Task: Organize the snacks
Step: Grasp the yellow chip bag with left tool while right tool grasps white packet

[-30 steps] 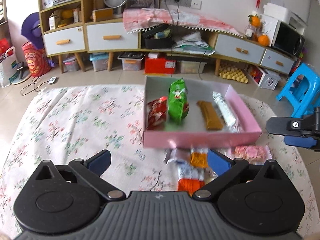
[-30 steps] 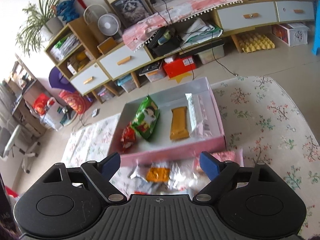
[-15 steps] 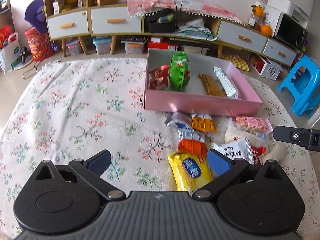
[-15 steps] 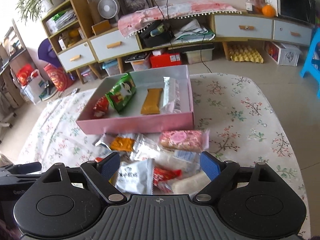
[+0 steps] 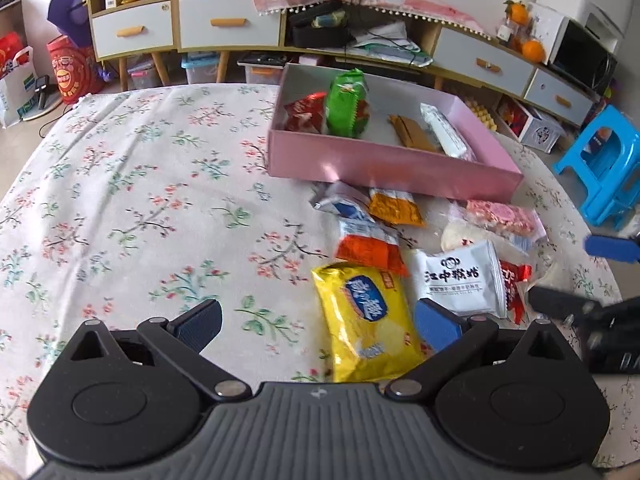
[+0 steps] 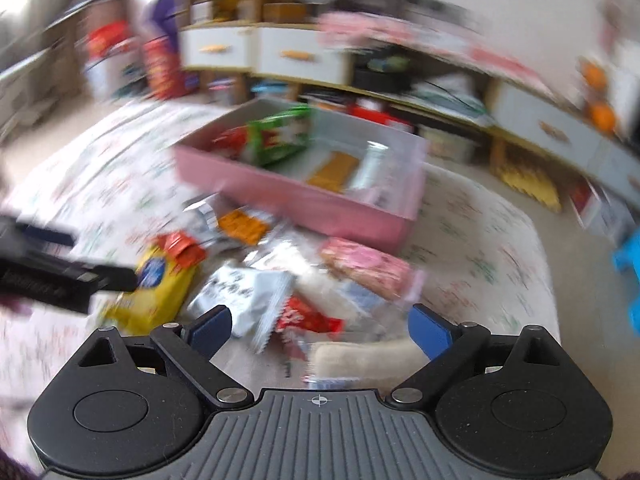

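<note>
- The task looks less than half done. Four snacks already lie in the pink box [image 5: 384, 166]: a red packet [image 5: 306, 114], a green bag [image 5: 347, 104], a brown bar [image 5: 412, 134] and a silver-white bar [image 5: 446, 130].
- More snacks wait in a loose pile on the flowered worktop [image 5: 140, 200], just in front of the box: a yellow bag [image 5: 366, 320], a white packet [image 5: 458, 278], an orange packet [image 5: 394, 206], a pink-dotted pack [image 5: 502, 218] and some others that overlap.
- The left gripper [image 5: 316, 322] has its fingers wide open and holds nothing; the yellow bag lies below, between them.
- The right gripper [image 6: 320, 326] has just been opening its fingers wider. This view is blurred, but nothing is gripped; a pale bar [image 6: 360, 356] and a small red packet [image 6: 308, 318] lie under the gap.
</note>
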Motion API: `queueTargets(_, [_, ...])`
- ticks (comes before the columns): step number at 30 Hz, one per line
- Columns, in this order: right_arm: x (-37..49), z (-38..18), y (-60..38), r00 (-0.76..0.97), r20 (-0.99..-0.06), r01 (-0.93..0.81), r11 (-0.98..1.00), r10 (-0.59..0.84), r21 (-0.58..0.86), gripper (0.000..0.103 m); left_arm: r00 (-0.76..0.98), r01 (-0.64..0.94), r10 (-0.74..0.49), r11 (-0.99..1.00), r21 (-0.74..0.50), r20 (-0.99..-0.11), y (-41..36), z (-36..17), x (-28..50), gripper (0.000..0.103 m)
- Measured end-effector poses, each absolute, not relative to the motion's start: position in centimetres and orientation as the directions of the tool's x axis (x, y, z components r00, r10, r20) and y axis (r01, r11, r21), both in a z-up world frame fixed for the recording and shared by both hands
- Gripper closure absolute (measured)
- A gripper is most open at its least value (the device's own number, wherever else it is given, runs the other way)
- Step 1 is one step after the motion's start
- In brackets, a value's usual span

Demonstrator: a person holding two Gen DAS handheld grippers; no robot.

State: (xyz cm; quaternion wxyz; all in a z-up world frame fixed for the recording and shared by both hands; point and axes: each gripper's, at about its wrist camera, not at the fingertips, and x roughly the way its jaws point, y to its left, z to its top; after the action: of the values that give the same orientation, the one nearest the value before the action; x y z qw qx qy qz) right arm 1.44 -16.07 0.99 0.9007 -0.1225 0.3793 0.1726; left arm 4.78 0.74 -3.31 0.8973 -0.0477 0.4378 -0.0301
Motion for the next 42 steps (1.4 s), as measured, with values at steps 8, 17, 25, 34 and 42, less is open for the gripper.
queueTargets(8, [1.3, -1.1, -13.8, 0.601, -0.751, -0.618, 0.754, 0.273, -0.221, 0.007, 0.615, 0.047, -0.099, 0.995, -0.09, -0.782, -1.1, -4.5, 5.1, 0.004])
queueTargets(17, [2.6, -2.6, -12.9, 0.625, -0.747, -0.615, 0.731, 0.226, -0.294, 0.007, 0.598, 0.08, -0.071, 0.996, -0.029, -0.798, -1.7, -5.3, 5.4, 0.029])
queueTargets(25, [3.6, -3.3, -11.3, 0.631, -0.741, -0.617, 0.727, 0.229, -0.3, 0.007, 0.6, 0.11, -0.056, 0.994, 0.013, -0.798, -0.6, -5.0, 4.7, 0.05])
queueTargets(34, [3.3, -3.5, -9.9, 0.582, -0.751, -0.667, 0.711, 0.311, -0.223, 0.009, 0.587, 0.072, -0.058, 0.997, -0.019, -0.807, 2.4, -4.7, 4.5, 0.052])
queueTargets(42, [2.2, -2.7, -10.1, 0.509, -0.76, -0.693, 0.716, 0.405, -0.084, 0.008, 0.579, 0.027, -0.033, 0.999, -0.022, -0.814, 4.8, -4.6, 4.1, 0.052])
